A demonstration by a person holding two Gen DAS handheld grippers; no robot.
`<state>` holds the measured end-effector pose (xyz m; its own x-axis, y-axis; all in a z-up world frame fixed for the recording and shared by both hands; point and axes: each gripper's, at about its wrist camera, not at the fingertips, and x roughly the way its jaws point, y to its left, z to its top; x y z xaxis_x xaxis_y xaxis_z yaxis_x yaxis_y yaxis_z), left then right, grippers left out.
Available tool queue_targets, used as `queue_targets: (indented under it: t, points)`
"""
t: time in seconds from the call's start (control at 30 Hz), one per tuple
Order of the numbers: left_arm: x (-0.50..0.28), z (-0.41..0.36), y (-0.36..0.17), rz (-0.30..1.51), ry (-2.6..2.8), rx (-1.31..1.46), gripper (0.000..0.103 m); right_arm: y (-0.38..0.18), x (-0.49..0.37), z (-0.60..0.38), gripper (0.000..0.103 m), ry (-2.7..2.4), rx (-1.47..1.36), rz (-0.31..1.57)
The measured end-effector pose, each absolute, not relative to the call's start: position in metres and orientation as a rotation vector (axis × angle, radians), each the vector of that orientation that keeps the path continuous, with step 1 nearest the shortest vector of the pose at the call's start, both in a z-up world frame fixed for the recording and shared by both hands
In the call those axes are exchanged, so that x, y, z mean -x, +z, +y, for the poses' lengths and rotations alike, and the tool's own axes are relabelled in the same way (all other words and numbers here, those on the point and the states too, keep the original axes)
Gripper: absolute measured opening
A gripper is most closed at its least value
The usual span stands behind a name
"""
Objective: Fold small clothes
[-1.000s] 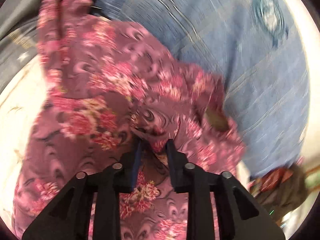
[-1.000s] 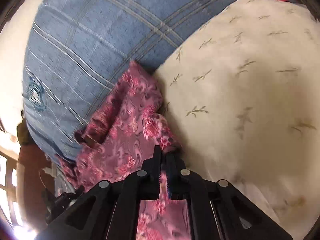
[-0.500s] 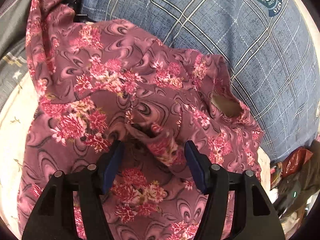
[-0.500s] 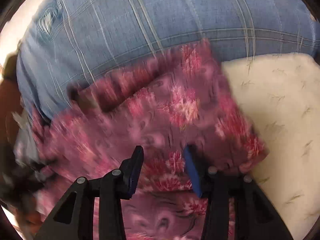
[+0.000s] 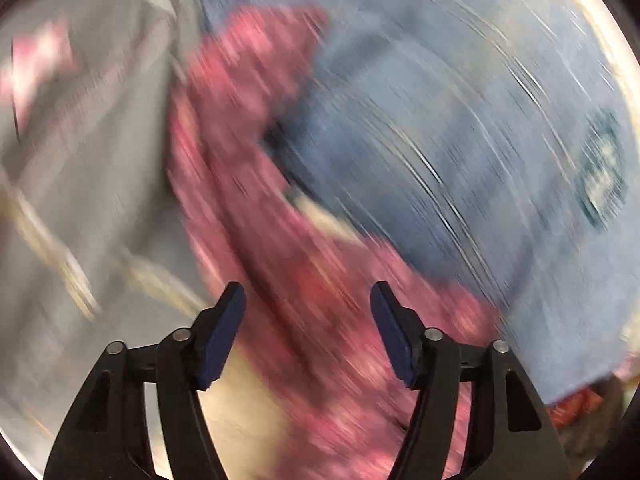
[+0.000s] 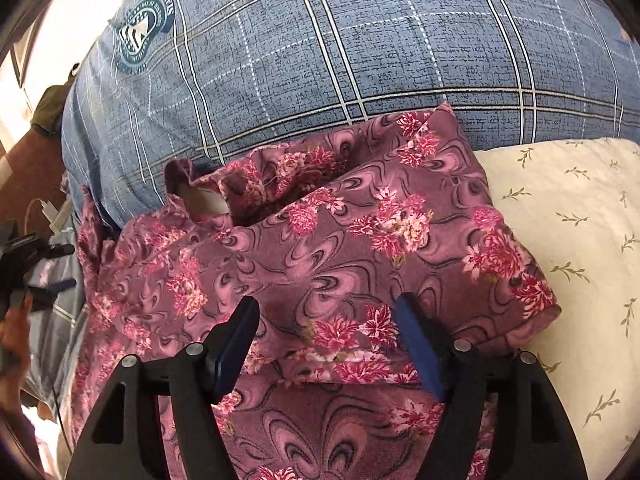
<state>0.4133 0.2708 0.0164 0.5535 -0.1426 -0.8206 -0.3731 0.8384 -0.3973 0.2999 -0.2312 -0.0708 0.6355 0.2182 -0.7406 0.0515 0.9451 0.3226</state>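
A maroon garment with pink flowers [image 6: 320, 256] lies folded over on the cream sheet, its upper edge against a blue plaid pillow. My right gripper [image 6: 326, 316] is open and empty, just above the garment's near fold. In the left wrist view everything is motion-blurred; the garment [image 5: 280, 240] shows as a pink streak. My left gripper [image 5: 306, 300] is open and empty above it. The left gripper also shows at the left edge of the right wrist view [image 6: 36, 272].
The blue plaid pillow [image 6: 360, 52] fills the back. The cream leaf-print sheet [image 6: 580, 248] lies to the right. Grey cloth [image 5: 80, 160] lies left of the garment. A cable and small items [image 6: 48, 212] sit at the bed's left edge.
Both grippers went from shut on the garment to open and let it go. The left gripper now swings fast away to the left; the right has backed off a little.
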Motion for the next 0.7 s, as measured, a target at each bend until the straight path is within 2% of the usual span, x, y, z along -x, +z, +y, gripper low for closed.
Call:
queue_targets:
  t: [0.17, 0.47, 0.5, 0.53, 0.57, 0.6, 0.7]
  points:
    - [-0.457, 0.352, 0.027, 0.993, 0.238, 0.552, 0.067, -0.071, -0.298, -0.235, 0.076, 0.118, -0.361, 0.885]
    - [-0.5, 0.378, 0.009, 0.987, 0.244, 0.576, 0.067, -0.07, -0.297, -0.239, 0.078, 0.142, -0.395, 0.873]
    - [-0.502, 0.376, 0.003, 0.988, 0.243, 0.582, 0.064, -0.07, -0.297, -0.24, 0.078, 0.144, -0.398, 0.872]
    - [-0.503, 0.377, -0.001, 0.986, 0.24, 0.59, 0.054, -0.07, -0.296, -0.241, 0.078, 0.145, -0.4, 0.87]
    - [-0.505, 0.379, -0.006, 0.989, 0.231, 0.605, 0.02, -0.07, -0.296, -0.242, 0.079, 0.148, -0.404, 0.868]
    - [-0.507, 0.372, -0.015, 1.001, 0.212, 0.63, 0.003, -0.07, -0.295, -0.243, 0.079, 0.15, -0.407, 0.867]
    - [-0.494, 0.37, -0.017, 0.964, 0.213, 0.683, 0.002, -0.069, -0.294, -0.246, 0.079, 0.157, -0.419, 0.862]
